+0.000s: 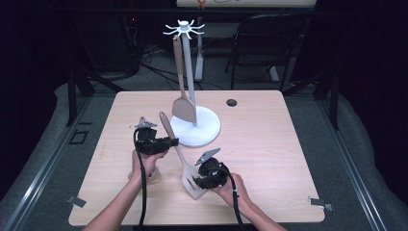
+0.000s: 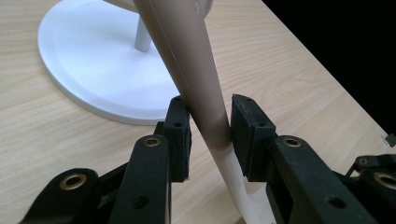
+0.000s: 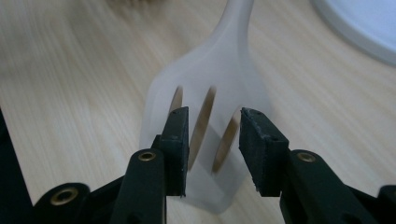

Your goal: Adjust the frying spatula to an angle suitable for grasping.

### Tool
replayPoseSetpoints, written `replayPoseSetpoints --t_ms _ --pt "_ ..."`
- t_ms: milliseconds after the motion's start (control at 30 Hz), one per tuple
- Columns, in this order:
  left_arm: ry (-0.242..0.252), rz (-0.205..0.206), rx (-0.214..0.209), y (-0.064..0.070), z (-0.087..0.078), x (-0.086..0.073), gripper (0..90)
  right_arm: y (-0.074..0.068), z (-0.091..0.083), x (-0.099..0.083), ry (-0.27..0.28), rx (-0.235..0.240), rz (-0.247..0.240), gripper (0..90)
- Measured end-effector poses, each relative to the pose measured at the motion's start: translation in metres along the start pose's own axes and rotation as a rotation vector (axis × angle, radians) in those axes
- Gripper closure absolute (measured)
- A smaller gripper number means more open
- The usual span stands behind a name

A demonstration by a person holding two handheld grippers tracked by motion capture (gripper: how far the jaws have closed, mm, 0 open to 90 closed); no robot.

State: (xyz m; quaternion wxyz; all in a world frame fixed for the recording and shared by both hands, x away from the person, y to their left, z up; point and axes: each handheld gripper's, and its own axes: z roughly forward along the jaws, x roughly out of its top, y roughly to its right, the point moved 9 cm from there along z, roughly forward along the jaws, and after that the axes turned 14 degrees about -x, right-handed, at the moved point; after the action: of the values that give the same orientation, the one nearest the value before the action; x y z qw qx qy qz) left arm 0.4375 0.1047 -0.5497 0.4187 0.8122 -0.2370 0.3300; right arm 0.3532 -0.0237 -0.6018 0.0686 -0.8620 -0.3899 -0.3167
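A slotted spatula [image 1: 169, 132] with a tan handle [image 2: 187, 56] and a pale translucent head [image 3: 215, 70] lies slanted across the table's middle. My left gripper [image 1: 174, 142] [image 2: 210, 130] is shut on the handle just above where it meets the white neck. My right gripper [image 1: 198, 179] [image 3: 214, 140] stands open right at the slotted head, its jaws on either side of the middle slots with the flat head behind them. A white utensil stand [image 1: 189, 62] rises just beyond, and a tan solid spatula [image 1: 184, 108] hangs from its hook ring.
The stand's round white base [image 1: 207, 132] [image 2: 93, 60] [image 3: 364, 23] sits close behind the handle. A cable hole [image 1: 232, 102] lies at the table's far side. A dark chair [image 1: 269, 38] stands behind the table. Bare wood stretches to the right.
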Motion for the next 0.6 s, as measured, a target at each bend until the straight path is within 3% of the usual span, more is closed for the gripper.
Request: replayPoseSetpoints --t_ms 300,500,600 --pt "0.021 0.03 -0.012 0.009 -0.001 0.003 70.1 0.004 0.006 0.032 0.07 -0.009 0.082 61.5" --pt "0.027 0.055 -0.023 0.015 0.002 0.006 70.7 0.006 0.011 0.051 0.082 -0.011 0.114 60.9" --pt "0.03 0.062 -0.034 0.019 0.003 0.007 71.1 0.008 0.017 0.056 0.08 -0.007 0.126 66.8"
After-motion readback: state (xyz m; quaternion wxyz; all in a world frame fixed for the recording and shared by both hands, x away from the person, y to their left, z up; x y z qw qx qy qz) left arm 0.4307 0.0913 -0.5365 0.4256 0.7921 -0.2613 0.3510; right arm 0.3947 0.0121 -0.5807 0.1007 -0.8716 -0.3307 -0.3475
